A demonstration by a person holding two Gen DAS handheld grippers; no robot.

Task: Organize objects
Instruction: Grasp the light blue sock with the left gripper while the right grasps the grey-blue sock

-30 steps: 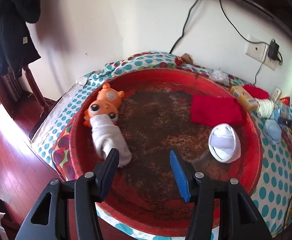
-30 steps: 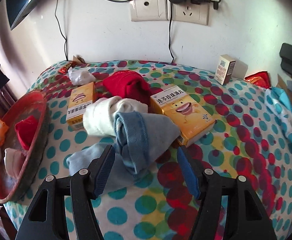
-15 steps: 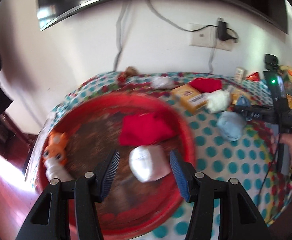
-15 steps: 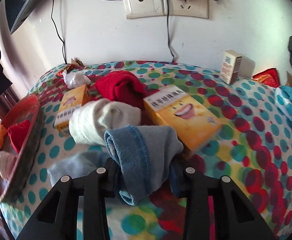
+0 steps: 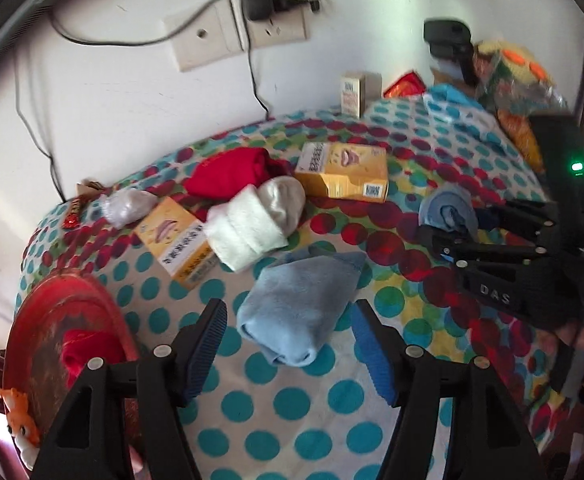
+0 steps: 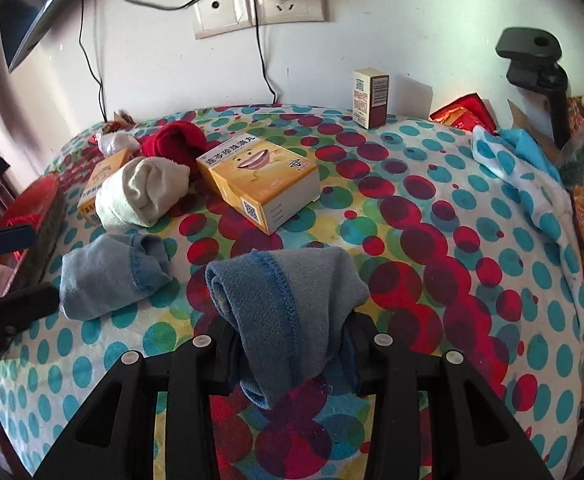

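dotted cloth [image 6: 432, 216] covers the whole table, white with teal spots at the edges and red, green and yellow ones in the middle, and everything i am sorting lies on it. red basin [image 5: 40, 320] sits at the far left edge; a red cloth [image 5: 88, 352] lies inside it, and an orange toy animal [image 5: 20, 420] shows at its lower rim.

my right gripper [image 6: 288, 344] has its jaws clamped on a blue sock [image 6: 284, 304], which bunches up between them and drapes over their front; those jaws have just been closing and now pinch the fabric. my left gripper [image 5: 288, 344] has been opening, and its jaws stand apart on either side of a second, light blue sock [image 5: 300, 308] that lies on the cloth between and just beyond the blue pads [image 5: 372, 356], not touched by them.

further back a rolled white sock [image 6: 144, 192] rests against a yellow box [image 6: 260, 180] with a smiling mouth printed on it. a second yellow box [image 5: 180, 240] lies left of that sock, partly under it. a red sock [image 6: 176, 142] is bundled behind them. a small upright carton [image 6: 370, 98] stands near the wall, below the wall sockets [image 6: 260, 8].
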